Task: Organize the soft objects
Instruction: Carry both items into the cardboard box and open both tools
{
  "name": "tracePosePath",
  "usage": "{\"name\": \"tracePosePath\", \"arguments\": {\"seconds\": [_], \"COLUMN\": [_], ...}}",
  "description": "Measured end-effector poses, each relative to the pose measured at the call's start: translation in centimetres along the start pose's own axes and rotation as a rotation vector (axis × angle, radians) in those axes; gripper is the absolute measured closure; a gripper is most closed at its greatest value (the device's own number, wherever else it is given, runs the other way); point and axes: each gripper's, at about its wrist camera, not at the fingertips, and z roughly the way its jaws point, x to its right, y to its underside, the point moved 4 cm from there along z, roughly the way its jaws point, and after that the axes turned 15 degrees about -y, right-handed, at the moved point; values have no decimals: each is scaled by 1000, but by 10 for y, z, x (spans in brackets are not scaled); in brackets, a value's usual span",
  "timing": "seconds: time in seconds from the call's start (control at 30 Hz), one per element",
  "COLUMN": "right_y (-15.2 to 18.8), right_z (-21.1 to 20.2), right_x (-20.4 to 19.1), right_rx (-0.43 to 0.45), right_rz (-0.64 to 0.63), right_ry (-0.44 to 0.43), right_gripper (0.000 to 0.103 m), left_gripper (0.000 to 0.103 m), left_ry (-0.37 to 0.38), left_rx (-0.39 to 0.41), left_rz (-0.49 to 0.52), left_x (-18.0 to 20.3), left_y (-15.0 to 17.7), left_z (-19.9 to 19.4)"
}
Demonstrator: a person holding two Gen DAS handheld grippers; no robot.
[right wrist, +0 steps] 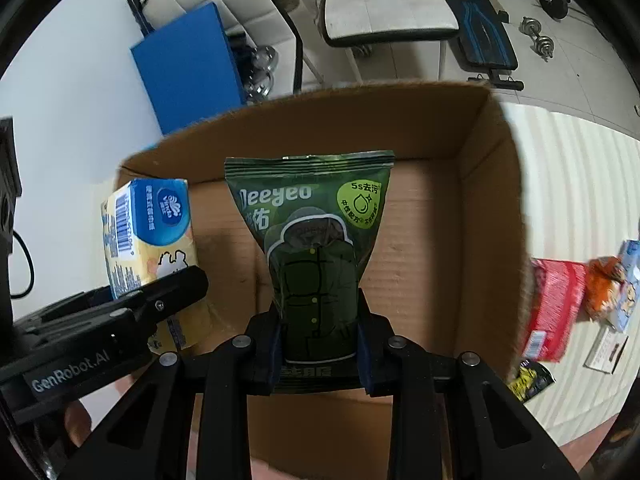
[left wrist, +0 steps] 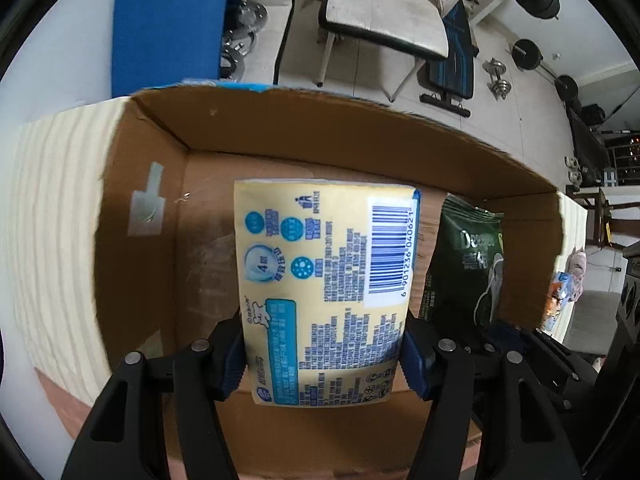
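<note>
The left gripper's [left wrist: 322, 356] jaws pinch a pale yellow soft tissue pack [left wrist: 324, 280] and the right gripper's [right wrist: 320, 350] jaws pinch a dark green wipes pouch [right wrist: 310, 240], side by side over an open brown cardboard box [right wrist: 492, 200] on the worktop [right wrist: 580, 184].

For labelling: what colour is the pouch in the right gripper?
Dark green pouch with a lime-green badge and white lettering; clearest in the right wrist view.

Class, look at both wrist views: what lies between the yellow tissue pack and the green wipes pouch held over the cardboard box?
Nothing: in the right wrist view only bare cardboard box floor shows between tissue pack and green wipes pouch.
</note>
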Motion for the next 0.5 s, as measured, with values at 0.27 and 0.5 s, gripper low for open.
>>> {"name": "tracePosePath", "arguments": {"seconds": [0.27,0.5], "right_y": [-10,-13], "right_z": [31,31], "right_x": [5,4], "right_rx": [-21,-47], "right_rz": [-19,-42], "right_ry": [37,77], "right_gripper": [70,9], "left_gripper": [42,8], "left_ry": [35,-32], "left_rx": [-40,17], "left_rz": [55,54], "left_x": [8,-2], "left_y": [-10,-9], "left_z": [22,11]}}
